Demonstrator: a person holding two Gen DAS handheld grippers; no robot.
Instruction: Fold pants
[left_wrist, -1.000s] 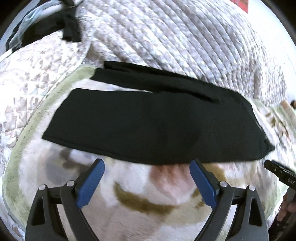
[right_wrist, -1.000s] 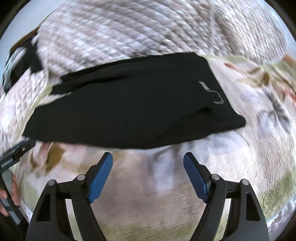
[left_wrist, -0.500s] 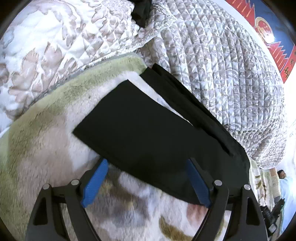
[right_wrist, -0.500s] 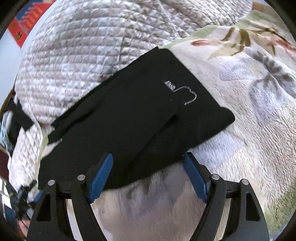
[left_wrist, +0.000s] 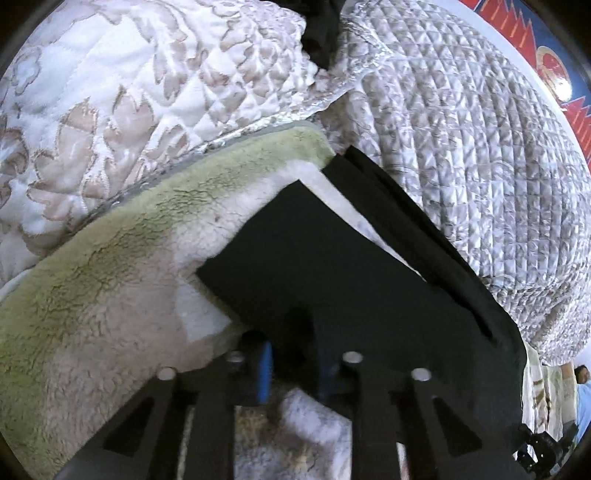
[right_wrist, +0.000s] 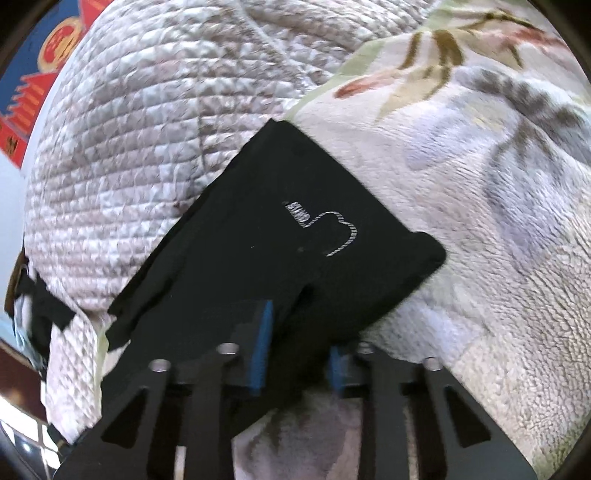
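Observation:
The black pants (left_wrist: 332, 266) lie folded lengthwise on a fleece blanket (left_wrist: 110, 295) on the bed. My left gripper (left_wrist: 293, 365) is shut on the near edge of the pants by the leg ends, its blue pads (left_wrist: 264, 373) pinching the cloth. In the right wrist view the pants (right_wrist: 280, 236) show a small white stitched logo (right_wrist: 325, 229) near the waist end. My right gripper (right_wrist: 297, 354) is shut on the near edge of the pants there, blue pads (right_wrist: 260, 347) against the fabric.
A quilted grey-white duvet (left_wrist: 461, 147) is bunched behind the pants and also shows in the right wrist view (right_wrist: 147, 122). A floral quilted cover (left_wrist: 110, 92) lies at the left. A dark garment (left_wrist: 321, 26) sits at the back. The fleece blanket (right_wrist: 498, 221) spreads to the right.
Both grippers moved in to the near edge of the pants and closed on it: left near the leg ends, right near the waist. They were open before.

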